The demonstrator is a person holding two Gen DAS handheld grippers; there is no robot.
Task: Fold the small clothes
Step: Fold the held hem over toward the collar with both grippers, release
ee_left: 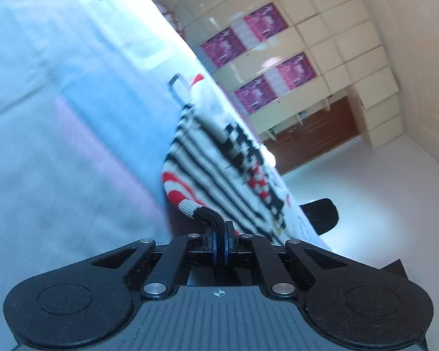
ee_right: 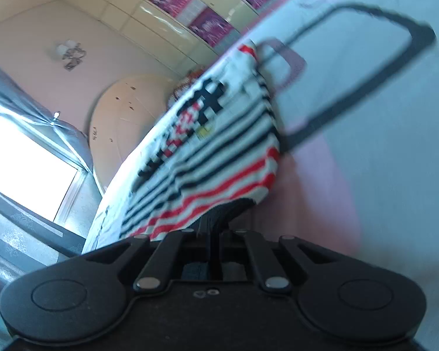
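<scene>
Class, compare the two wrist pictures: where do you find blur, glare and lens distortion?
Left wrist: striped garment smeared by motion, cupboards bent by the fisheye, left gripper sharp. Right wrist: window blown out white, garment blurred.

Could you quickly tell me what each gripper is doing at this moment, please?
Left gripper: closed on the black cuff of the striped sock.
Right gripper: closed on the same sock's black edge.

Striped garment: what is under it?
The striped garment lies on a pale cloth-covered surface marked with dark outlines. Both the left gripper and right gripper pinch its black edge. What the garment itself covers is hidden.
</scene>
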